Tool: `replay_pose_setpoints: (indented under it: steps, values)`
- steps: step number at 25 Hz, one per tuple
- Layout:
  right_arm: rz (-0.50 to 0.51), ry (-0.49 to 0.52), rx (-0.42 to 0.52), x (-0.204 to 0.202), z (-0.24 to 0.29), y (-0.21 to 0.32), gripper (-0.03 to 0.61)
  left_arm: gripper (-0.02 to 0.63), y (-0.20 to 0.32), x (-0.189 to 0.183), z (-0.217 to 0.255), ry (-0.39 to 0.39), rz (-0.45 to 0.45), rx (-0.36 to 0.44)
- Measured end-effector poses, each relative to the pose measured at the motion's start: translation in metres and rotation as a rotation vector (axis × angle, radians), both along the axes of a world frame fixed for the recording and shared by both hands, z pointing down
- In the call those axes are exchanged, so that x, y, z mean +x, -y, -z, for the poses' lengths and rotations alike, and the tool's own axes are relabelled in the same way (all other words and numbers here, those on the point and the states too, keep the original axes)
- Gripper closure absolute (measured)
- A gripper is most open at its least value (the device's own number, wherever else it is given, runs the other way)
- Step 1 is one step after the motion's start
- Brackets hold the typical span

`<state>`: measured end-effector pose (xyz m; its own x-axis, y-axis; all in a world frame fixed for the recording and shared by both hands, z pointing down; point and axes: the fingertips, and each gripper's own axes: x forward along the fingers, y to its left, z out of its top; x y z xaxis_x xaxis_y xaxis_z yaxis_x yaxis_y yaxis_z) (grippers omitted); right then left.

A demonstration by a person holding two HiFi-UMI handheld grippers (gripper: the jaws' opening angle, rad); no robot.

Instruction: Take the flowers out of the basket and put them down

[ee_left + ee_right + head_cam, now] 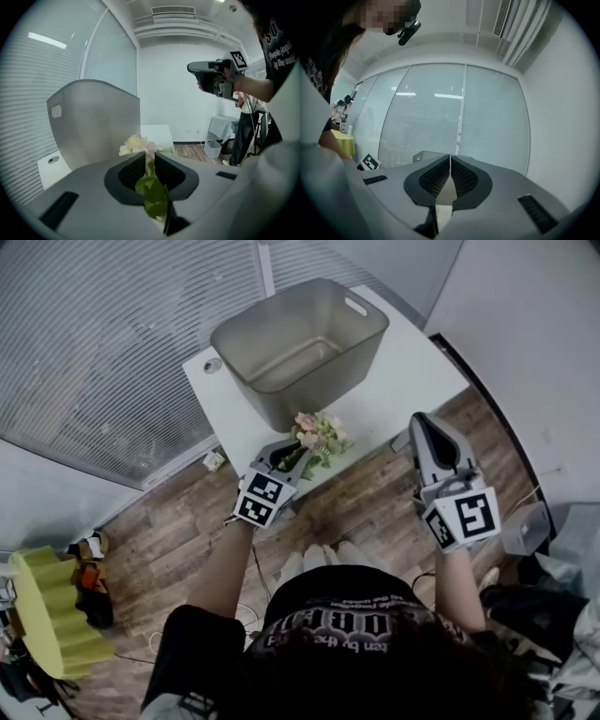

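Left tool [149, 159], nearly closed, pinches the leafy green stem of pale cream-and-pink flowers [136, 144].

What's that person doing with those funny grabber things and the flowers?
A person holds a grabber in each hand. The left gripper pinches the stem of a small bunch of flowers. The flowers are out of the grey basket and low at the near edge of the white table, right in front of it. The basket looks empty. The right gripper is shut on nothing and hangs off to the side.
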<state>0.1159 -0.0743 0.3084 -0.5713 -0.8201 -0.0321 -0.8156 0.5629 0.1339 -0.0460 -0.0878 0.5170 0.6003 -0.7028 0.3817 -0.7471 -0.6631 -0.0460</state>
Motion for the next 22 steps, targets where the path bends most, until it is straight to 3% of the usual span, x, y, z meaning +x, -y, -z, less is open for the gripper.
replay_pose_setpoints:
  steps: [10, 16, 22]
  values:
    - [0.012, 0.005, 0.005, 0.001, 0.005, -0.002, 0.549, 0.488, 0.007, -0.013, 0.007, -0.015, 0.059, 0.004]
    - [0.025, 0.031, 0.002, -0.003, 0.007, -0.004, 0.549, 0.488, 0.002, -0.020, 0.055, -0.114, 0.108, 0.067]
    - [0.042, 0.051, 0.000, -0.011, 0.008, -0.006, 0.549, 0.579, -0.020, -0.007, 0.118, -0.169, 0.080, 0.153]
